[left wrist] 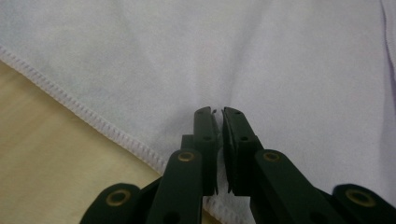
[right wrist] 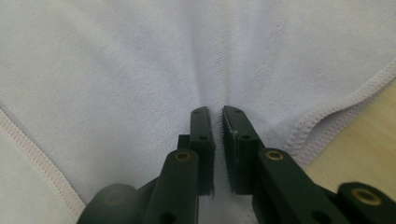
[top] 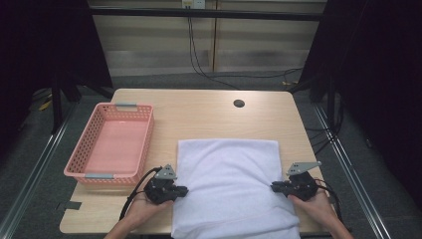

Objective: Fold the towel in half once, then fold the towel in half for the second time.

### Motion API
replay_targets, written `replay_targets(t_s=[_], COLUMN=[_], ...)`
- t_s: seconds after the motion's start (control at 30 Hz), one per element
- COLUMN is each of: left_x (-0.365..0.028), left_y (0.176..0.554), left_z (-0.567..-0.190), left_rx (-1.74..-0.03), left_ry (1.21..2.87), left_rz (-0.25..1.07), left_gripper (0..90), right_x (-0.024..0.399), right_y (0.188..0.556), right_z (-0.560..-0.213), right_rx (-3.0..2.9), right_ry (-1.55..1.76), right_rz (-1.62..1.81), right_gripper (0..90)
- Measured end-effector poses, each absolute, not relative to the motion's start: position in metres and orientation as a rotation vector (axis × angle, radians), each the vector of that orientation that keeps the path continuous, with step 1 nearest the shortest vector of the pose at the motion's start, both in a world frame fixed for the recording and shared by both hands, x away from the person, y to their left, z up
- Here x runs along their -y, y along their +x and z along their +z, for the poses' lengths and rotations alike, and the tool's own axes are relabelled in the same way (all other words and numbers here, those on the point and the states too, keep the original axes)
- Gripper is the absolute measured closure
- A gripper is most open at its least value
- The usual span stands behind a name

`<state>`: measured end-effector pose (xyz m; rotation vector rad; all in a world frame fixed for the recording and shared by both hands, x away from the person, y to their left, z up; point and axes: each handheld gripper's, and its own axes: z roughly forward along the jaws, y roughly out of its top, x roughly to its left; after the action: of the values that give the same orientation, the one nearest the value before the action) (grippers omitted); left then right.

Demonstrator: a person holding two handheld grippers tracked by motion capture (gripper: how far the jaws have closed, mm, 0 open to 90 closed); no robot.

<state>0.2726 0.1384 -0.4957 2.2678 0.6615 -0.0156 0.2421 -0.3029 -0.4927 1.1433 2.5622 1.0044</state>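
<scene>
Far left: pink basket (top: 110, 144) on the table (top: 209, 117), perforated walls, nothing visible inside. Just right of it, left gripper (top: 182, 189) at the towel's left edge, jaws pinched shut on a fold of towel (top: 231, 184). Towel white, spread flat across the table's near middle, stitched hem along the edges, near edge cut off at the frame's bottom. Fabric puckered into creases at both pinch points. Right gripper (top: 273, 186) at the right edge, likewise clamped on cloth.
</scene>
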Motion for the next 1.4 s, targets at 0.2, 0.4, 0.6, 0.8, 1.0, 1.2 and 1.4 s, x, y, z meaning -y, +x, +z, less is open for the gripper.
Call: replay_targets(t_s=[0.2, 0.4, 0.6, 0.8, 1.0, 1.2, 1.4], left_x=[-0.134, -0.138, -0.138, -0.129, -0.118, -0.124, -0.129], left_y=[0.261, 0.262, 0.294, 0.338, 0.38, 0.4, 0.403], left_z=[-0.494, -0.489, -0.48, -0.468, -0.465, -0.48, -0.491], left_rx=[-0.639, -0.663, -0.711, -0.821, -0.864, -0.93, -0.967], left_ry=[2.293, 2.268, 2.237, 2.15, 2.1, 2.093, 2.112], left_rz=[-0.043, -0.072, -0.007, 0.064, 0.09, 0.115, 0.129], left_gripper=[84.3, 76.7, 62.4, 56.3, 54.5, 51.3, 44.4], right_x=[0.309, 0.311, 0.32, 0.327, 0.333, 0.338, 0.34], right_y=[0.226, 0.219, 0.247, 0.294, 0.34, 0.362, 0.365], right_z=[-0.49, -0.487, -0.466, -0.448, -0.452, -0.473, -0.488], right_rx=[-2.621, -2.655, -2.478, -2.348, -2.319, -2.336, -2.328], right_ry=[1.144, 1.182, 1.203, 1.222, 1.266, 1.31, 1.343], right_rz=[1.002, 1.003, 1.11, 1.138, 1.061, 1.04, 1.07], right_gripper=[82.2, 75.9, 68.7, 64.3, 57.6, 51.1, 47.6])
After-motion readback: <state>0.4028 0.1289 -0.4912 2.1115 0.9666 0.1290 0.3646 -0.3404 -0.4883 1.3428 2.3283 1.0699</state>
